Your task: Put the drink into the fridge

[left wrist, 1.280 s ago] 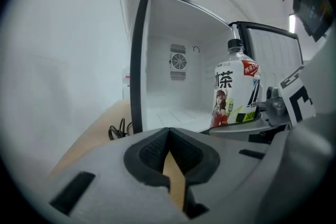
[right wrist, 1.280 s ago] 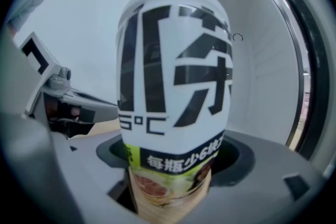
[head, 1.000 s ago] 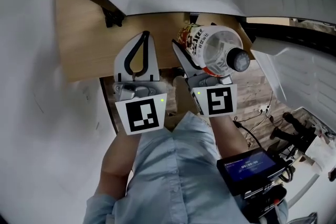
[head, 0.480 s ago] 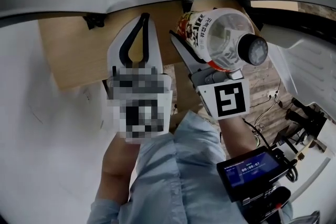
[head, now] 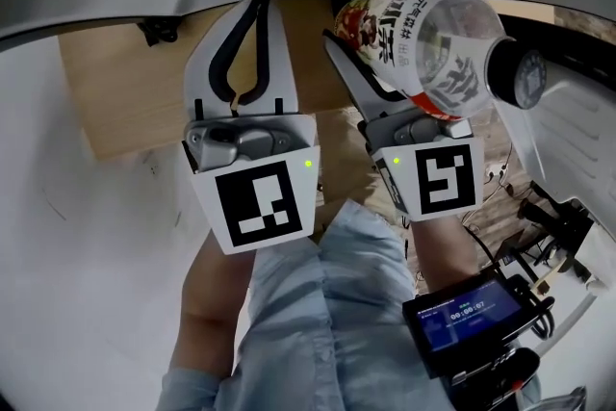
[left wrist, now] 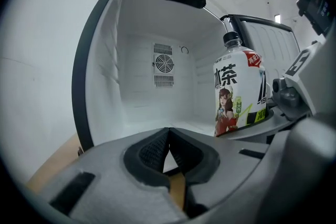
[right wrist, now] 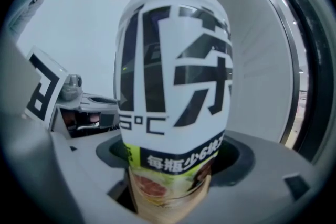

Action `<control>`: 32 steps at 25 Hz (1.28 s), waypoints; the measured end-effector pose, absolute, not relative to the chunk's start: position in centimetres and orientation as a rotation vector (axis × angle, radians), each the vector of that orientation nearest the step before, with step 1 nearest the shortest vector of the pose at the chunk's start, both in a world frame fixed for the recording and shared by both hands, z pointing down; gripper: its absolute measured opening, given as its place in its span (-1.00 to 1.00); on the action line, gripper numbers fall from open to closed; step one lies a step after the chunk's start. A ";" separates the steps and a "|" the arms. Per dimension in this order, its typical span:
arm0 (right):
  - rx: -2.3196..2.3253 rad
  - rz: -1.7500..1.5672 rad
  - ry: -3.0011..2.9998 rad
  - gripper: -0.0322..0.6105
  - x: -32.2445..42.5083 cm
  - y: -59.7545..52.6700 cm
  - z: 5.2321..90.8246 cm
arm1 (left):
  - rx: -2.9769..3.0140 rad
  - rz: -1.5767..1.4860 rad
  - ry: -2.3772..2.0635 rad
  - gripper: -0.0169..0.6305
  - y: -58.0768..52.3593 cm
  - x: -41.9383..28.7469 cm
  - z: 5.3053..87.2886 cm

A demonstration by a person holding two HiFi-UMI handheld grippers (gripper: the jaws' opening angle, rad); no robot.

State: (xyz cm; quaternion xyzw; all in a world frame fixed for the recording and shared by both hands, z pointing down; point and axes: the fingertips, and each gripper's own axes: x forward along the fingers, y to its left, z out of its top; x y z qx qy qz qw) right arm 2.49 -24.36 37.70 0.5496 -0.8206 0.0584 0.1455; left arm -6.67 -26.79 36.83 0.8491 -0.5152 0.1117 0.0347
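**Tea bottle held in the right tongs before the open fridge.**

The drink bottle is clear plastic with a dark cap. Its white label carries large dark characters, a cartoon figure in red and a yellow-green band low down. The right tongs are clamped around its lower body, and it stands upright in them. The left tongs are closed tip to tip on nothing, just beside the right pair. Only the left gripper view shows the whole bottle, set against the fridge, whose bare white interior has a fan grille on its back wall. The right gripper view is filled by the label alone, with the fridge's rim at the right. The head view adds both marker cubes and the person's pale blue sleeve.
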 end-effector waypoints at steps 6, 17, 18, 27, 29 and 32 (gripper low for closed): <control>1.571 0.154 -2.354 0.37 3.3 -25.8 36.7 | 2.602 0.340 -1.616 -0.92 -27.7 -6.0 36.2; 1.553 0.143 -2.356 0.37 3.9 -29.4 35.6 | 2.597 0.316 -1.678 -0.92 -31.2 -6.1 35.6; 1.551 0.137 -2.357 0.37 3.9 -29.8 35.5 | 2.599 0.312 -1.686 -0.92 -31.6 -6.2 35.5; 1.538 0.086 -2.370 0.37 4.1 -33.3 34.9 | 2.623 0.284 -1.731 -0.92 -35.7 -5.5 34.6; 1.533 0.074 -2.376 0.37 4.0 -34.3 34.7 | 2.614 0.274 -1.731 -0.92 -36.2 -5.4 34.6; 1.522 0.060 -2.379 0.38 3.7 -35.5 34.7 | 2.622 0.275 -1.723 -0.92 -37.2 -5.1 35.0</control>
